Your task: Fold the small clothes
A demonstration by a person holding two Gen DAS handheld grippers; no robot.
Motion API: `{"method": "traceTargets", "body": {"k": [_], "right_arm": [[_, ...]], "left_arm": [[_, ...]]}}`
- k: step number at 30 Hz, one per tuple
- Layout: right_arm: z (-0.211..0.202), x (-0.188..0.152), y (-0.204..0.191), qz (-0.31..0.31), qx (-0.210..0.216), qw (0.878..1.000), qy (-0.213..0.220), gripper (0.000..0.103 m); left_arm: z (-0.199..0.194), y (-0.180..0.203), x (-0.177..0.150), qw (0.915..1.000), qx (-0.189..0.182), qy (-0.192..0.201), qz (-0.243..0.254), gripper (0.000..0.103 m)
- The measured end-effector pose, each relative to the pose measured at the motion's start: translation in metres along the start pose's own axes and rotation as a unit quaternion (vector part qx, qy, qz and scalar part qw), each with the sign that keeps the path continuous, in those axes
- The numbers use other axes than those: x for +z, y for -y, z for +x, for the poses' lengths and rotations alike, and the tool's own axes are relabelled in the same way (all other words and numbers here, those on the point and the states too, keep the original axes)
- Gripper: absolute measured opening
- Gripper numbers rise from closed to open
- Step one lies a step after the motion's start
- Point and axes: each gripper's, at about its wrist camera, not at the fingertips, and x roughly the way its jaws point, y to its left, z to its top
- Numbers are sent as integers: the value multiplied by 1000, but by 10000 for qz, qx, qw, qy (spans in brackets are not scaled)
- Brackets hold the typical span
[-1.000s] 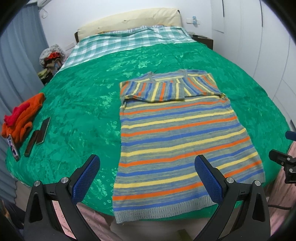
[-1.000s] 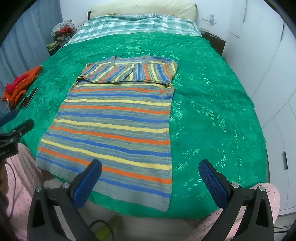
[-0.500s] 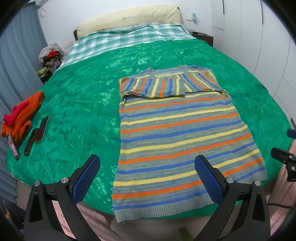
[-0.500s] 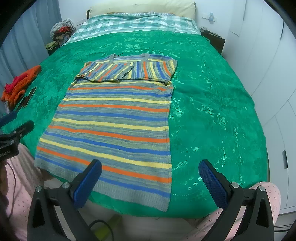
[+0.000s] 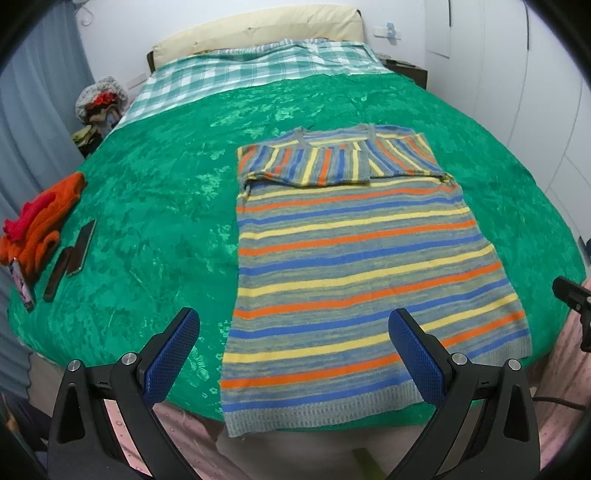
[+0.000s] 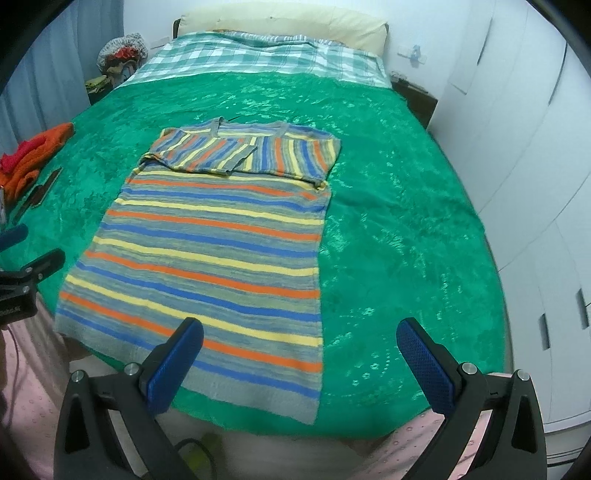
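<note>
We look down a bed covered by a green bedspread [image 5: 155,206], with a checked blanket [image 5: 251,72] and a cream pillow [image 5: 258,27] at its far end, toward 12 o'clock. A white wardrobe [image 6: 524,155] stands close along the bed's right edge, and a grey curtain [image 5: 33,122] hangs past the left edge.

A striped sweater [image 5: 354,266] lies flat on the bedspread, neck toward 12 o'clock, both sleeves folded across the chest. Its hem hangs just over the near edge of the bed. Wide bare bedspread lies open to the sweater's right, and more to its left.

At 9 o'clock in the left view, near the bed's left edge, sits an orange garment [image 5: 40,225] with two flat dark objects [image 5: 72,254] beside it, well apart from the sweater.

Our left gripper [image 5: 293,354] hovers above the hem with its jaws spread wide, holding nothing; the sweater's left edge falls between its fingers. Our right gripper [image 6: 299,363] is likewise spread wide and empty, with the sweater's lower right corner between its fingers, toward 11 o'clock of the gap.
</note>
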Motion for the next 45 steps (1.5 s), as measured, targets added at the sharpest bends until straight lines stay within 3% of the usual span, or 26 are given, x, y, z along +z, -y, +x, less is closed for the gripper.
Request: {"method": "traceTargets", "body": {"k": [13,16,20,23,25,28,30,33,35,36,37,41,45], "right_arm": [[-1,2,2,-95,-204,9997,74,103],[8,1,12,-61,49,10000,11,103],[38,-9,59,676,472,9947,-610,103],[69,-22,88,1280,1070,9774,-1297,103],[91,-34,96,1703,1702,9559,-1684,103],[118,-50,83,1664,2024,9370,-2311,100],[128,-58,72,1490,2149,9310,-2546,91],[133,-62,60,1258,2197,9304,-2650,68],[133,-62,58,1237,2268,9271,-2715,19],[132,-62,59,1246,2306,9254,-2736,9],[129,-59,60,1232,2362,9254,-2696,7],[106,-41,70,1391,2634,9265,-2300,7],[83,-13,84,1758,2971,9226,-1719,7]], "left_arm": [[5,-1,-1,10000,-34,-67,16,102],[21,-11,-8,9987,-225,-417,172,102],[59,-56,-30,9911,-186,-1277,-328,102],[87,-80,-47,9816,-184,-1797,-625,102],[104,-84,-57,9749,-346,-2066,-755,101],[120,-79,-73,9648,-610,-2428,-812,100],[120,-72,-80,9640,-722,-2457,-713,98],[116,-69,-86,9610,-997,-2477,-725,74],[115,-70,-89,9569,-1191,-2524,-805,38],[113,-71,-89,9563,-1246,-2518,-816,25],[110,-73,-89,9556,-1313,-2501,-840,7],[92,-84,-77,9556,-1620,-2218,-1062,5],[74,-108,-38,9455,-2256,-1674,-1647,5]]}}
